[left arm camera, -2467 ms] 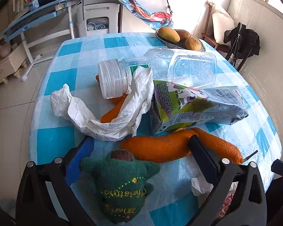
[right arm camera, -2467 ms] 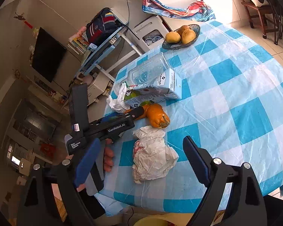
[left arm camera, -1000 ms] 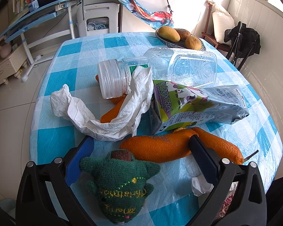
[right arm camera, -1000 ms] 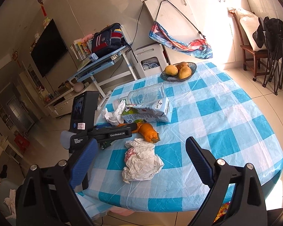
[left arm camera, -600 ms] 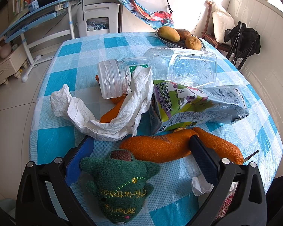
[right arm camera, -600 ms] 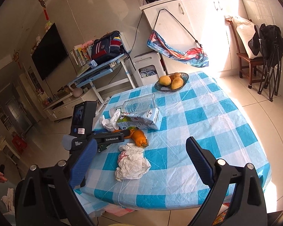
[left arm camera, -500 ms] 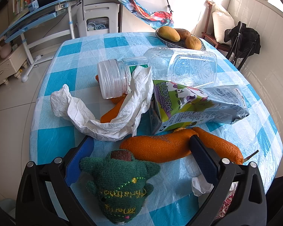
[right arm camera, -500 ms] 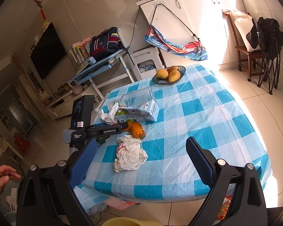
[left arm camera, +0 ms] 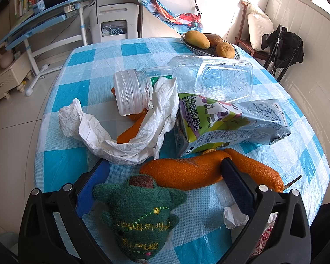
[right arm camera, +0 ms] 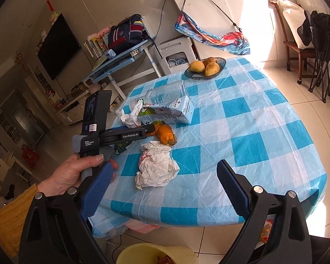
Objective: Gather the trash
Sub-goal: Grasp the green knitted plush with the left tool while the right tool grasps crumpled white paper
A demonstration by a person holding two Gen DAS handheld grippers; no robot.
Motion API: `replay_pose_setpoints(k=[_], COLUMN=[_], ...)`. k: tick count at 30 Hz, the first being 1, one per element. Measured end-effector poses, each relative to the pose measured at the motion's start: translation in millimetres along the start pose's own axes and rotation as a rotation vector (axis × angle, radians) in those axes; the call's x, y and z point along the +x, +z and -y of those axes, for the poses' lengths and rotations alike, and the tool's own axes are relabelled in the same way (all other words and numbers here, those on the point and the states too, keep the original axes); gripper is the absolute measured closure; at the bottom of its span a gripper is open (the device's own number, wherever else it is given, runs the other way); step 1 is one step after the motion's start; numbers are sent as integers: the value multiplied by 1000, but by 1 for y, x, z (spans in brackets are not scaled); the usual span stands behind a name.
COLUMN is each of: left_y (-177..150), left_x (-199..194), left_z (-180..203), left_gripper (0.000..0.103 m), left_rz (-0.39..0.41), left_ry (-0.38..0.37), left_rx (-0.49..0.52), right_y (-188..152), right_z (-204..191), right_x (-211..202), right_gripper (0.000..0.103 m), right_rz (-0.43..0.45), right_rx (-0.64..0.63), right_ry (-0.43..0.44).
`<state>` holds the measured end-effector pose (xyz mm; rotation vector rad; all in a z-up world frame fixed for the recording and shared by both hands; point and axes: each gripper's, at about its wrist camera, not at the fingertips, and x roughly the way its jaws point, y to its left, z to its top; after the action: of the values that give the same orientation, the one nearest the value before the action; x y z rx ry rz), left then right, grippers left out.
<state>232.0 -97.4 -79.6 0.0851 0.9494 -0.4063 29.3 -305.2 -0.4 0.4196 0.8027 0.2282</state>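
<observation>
My left gripper (left arm camera: 162, 167) is open, low over the table, its fingers either side of a green knitted toy (left arm camera: 138, 215) and the near end of an orange peel (left arm camera: 187, 171). Beyond lie a crumpled white tissue (left arm camera: 129, 132), a milk carton (left arm camera: 226, 125) and a clear plastic bottle (left arm camera: 187, 83) on its side. My right gripper (right arm camera: 162, 176) is open and empty, held high off the table's near edge, above a crumpled white wrapper (right arm camera: 156, 165). The left gripper (right arm camera: 121, 135) also shows in the right wrist view, held by a hand.
The table has a blue-and-white checked cloth (right arm camera: 253, 121). A bowl of mangoes (right arm camera: 205, 67) stands at its far edge. A yellow bin (right arm camera: 156, 254) sits on the floor below the near edge. A chair (right arm camera: 297, 44) with a black bag stands at the right.
The right gripper's view swung: it rose and pulled back from the table, then dropped closer again. The holding hand has returned to the left gripper. The left gripper has stayed still.
</observation>
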Motion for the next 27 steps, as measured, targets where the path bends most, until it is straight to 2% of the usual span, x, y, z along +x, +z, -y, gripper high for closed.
replay_pose_setpoints(k=[4,8,13,17,21,25,27], left_y=[-8,-26,-36,-46,-52,-52,-50], left_x=[-11,-47,-84,-93,-87,-83,-77], left_z=[0,0,-13,-16,-22,-38,-44], left_gripper=[6,6,6,6,6,7,14], left_rz=[2,119,196,200,183,167,146], left_ry=[30,85,10,-16,-1,-11,-12], left_rx=[2,18,-59,-57,-55,-128,-150], right_y=[-3,-8,-13,-15,-16,-14,-9], right_z=[-8,-18,-28,-31,-33,-35,-33], right_x=[10,15,22,34,44,50,50], right_gripper=[12,12,12,12,12,12,12], right_rz=[-26,-44,-55,-69,-87,-90,-85], right_rx=[-24,-74,-123,-137,-138,-145,-134], right_ry=[6,-11,-31,-51,-60,-63,-55])
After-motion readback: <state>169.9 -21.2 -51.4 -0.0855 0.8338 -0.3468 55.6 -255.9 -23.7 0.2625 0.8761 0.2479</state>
